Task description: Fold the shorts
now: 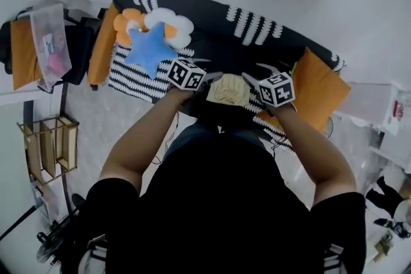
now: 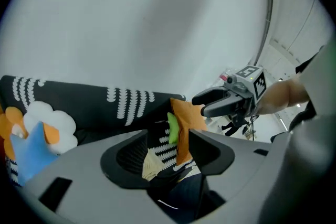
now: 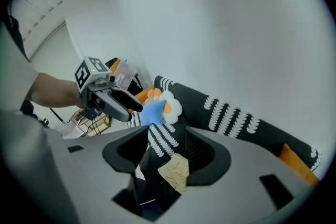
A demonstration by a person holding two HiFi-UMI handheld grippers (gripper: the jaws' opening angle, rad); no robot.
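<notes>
The beige shorts [image 1: 228, 90] lie crumpled on the seat of the black sofa [image 1: 212, 16], straight ahead of me. My left gripper [image 1: 215, 77] hovers just left of them and my right gripper [image 1: 250, 80] just right, both raised above the seat. In the left gripper view the jaws [image 2: 165, 152] stand apart and the shorts [image 2: 152, 164] show through the gap, further down. The right gripper view is alike: jaws [image 3: 165, 149] apart, shorts [image 3: 176, 171] beyond them, nothing gripped. Each gripper also shows in the other's view, the right gripper [image 2: 220, 101] and the left gripper [image 3: 123, 105].
A blue star cushion [image 1: 149, 48], a white flower cushion [image 1: 168, 25] and a black-and-white striped cushion [image 1: 135, 74] sit at the sofa's left end. An orange cushion [image 1: 321, 90] lies at its right. A wooden rack [image 1: 50, 144] stands on the floor to my left.
</notes>
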